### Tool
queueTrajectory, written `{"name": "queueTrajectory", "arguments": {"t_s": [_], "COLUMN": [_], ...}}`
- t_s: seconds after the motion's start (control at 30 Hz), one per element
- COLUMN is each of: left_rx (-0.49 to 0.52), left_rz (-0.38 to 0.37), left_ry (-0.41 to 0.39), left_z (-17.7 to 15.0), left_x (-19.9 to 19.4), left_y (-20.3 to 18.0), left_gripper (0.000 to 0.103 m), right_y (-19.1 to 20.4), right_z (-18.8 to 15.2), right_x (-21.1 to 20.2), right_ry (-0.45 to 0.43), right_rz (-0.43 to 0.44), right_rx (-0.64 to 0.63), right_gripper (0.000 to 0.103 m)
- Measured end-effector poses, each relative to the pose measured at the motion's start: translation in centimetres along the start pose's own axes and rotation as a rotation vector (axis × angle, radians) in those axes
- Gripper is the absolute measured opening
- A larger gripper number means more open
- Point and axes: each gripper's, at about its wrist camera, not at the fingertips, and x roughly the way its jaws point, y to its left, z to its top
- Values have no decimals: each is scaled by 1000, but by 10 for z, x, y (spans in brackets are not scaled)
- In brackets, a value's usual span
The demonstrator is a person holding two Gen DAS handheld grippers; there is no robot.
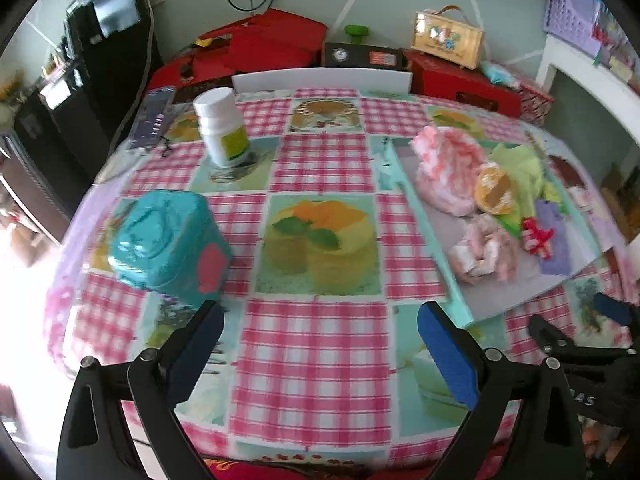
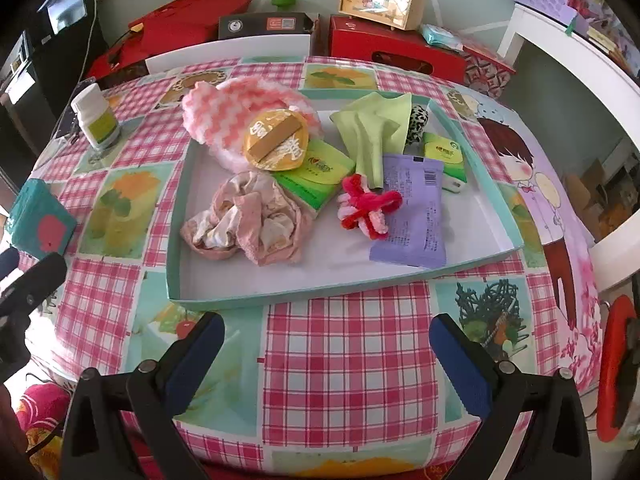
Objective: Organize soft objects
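Two hand-held grippers hover over the near edge of a checked bench, both empty, fingers spread wide. The right gripper (image 2: 326, 354) faces a shallow teal tray (image 2: 480, 168) heaped with soft things: a pink-and-white knitted cloth (image 2: 224, 116) draped over the far left rim, a round yellow puff (image 2: 276, 140) resting on it, a crumpled beige rag (image 2: 248, 220), a green cloth (image 2: 372, 128), two green tissue packs (image 2: 316, 172), a red-and-white yarn bow (image 2: 368, 208) and a purple sachet (image 2: 412, 212). The left gripper (image 1: 320, 352) hangs just beside the tray's near corner, facing a teal tin (image 1: 168, 244) and a white pill bottle (image 1: 220, 128) standing apart on the cloth.

The risk lies in the overlap. The bow touches the sachet and the green cloth, so a careless pinch could drag neighbours along. The puff could slide off if the knitted cloth is pulled. The light tray may skid if pushed rather than lifted from. The grippers sit close together and could collide.
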Motion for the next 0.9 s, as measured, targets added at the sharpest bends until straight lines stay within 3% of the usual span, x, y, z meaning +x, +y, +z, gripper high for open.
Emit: {"name": "queueTrajectory", "arguments": {"t_s": [0.57, 0.9], "left_rx": [-57, -35], "left_rz": [-37, -31], "left_ry": [33, 4], "left_z": [-9, -10], "left_x": [11, 3], "left_y": [10, 6], "left_gripper": [98, 98], "right_y": [8, 3], "right_z": [-4, -1], "right_x": [-2, -6], "right_ry": [-11, -22], "right_rz": [-23, -18], "right_rx": [-28, -22], "right_gripper": [103, 103]}}
